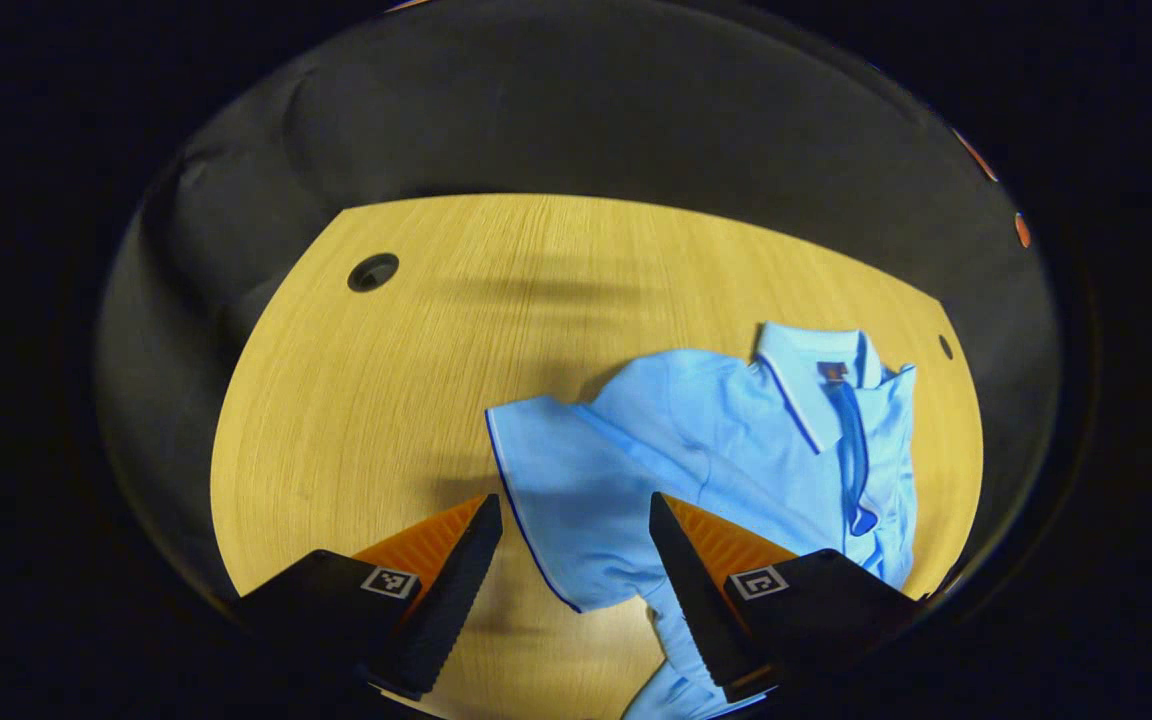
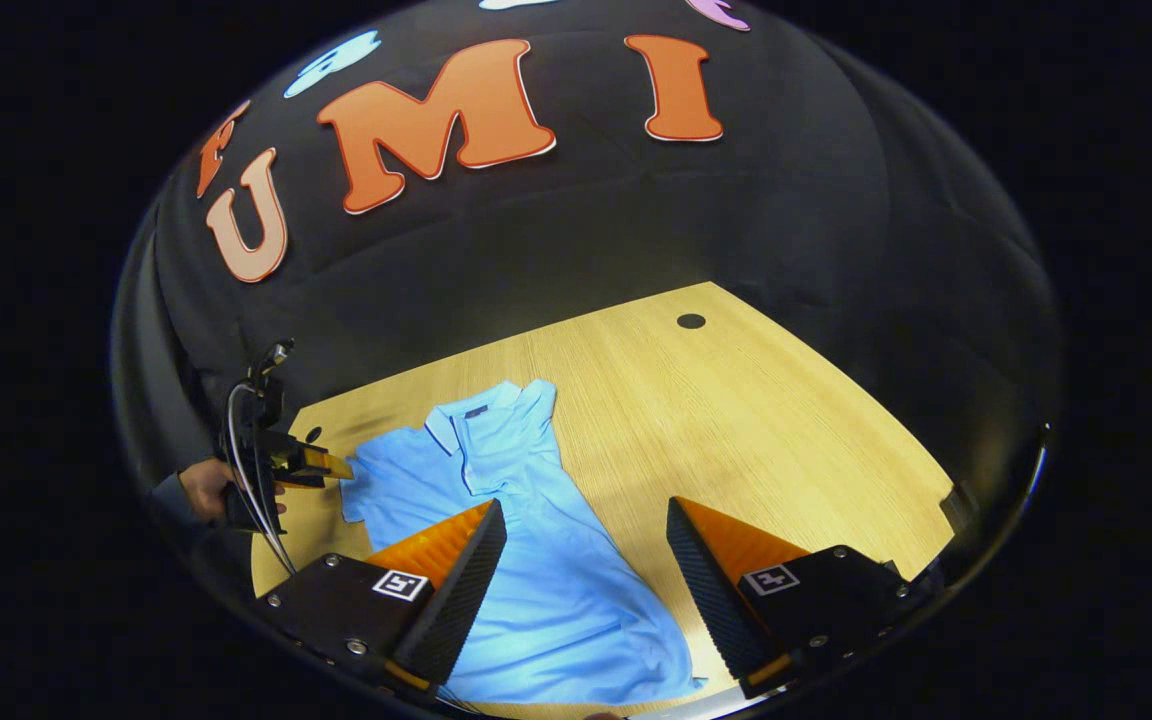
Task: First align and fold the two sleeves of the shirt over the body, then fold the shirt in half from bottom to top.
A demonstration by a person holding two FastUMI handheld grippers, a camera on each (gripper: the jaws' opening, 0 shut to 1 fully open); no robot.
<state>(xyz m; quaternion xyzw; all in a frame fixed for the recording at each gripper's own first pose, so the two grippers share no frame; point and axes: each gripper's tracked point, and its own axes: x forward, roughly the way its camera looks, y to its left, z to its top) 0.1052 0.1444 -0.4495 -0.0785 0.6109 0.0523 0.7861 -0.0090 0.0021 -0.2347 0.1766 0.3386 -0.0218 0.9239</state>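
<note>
shirt (image 2: pixel 536 560) hem cut off at lower edge, far sleeve (image 2: pixel 361 485) partly hidden — behind left gripper (image 2: pixel 336 466)

In the left gripper view, the left gripper (image 1: pixel 576 510) points forward and downward with its two fingers (image 1: pixel 456 590) spread wide apart, gripping nothing. The right gripper (image 2: pixel 586 520) in the right gripper view is posed the same way, its fingers (image 2: pixel 706 580) parted with a broad gap between them and nothing held. Farther off at the left edge of the right gripper view, the left gripper (image 2: pixel 331 465) appears again from the side, held level in a person's hand (image 2: pixel 206 488), with a sleeve cuff just visible behind the wrist.
</note>
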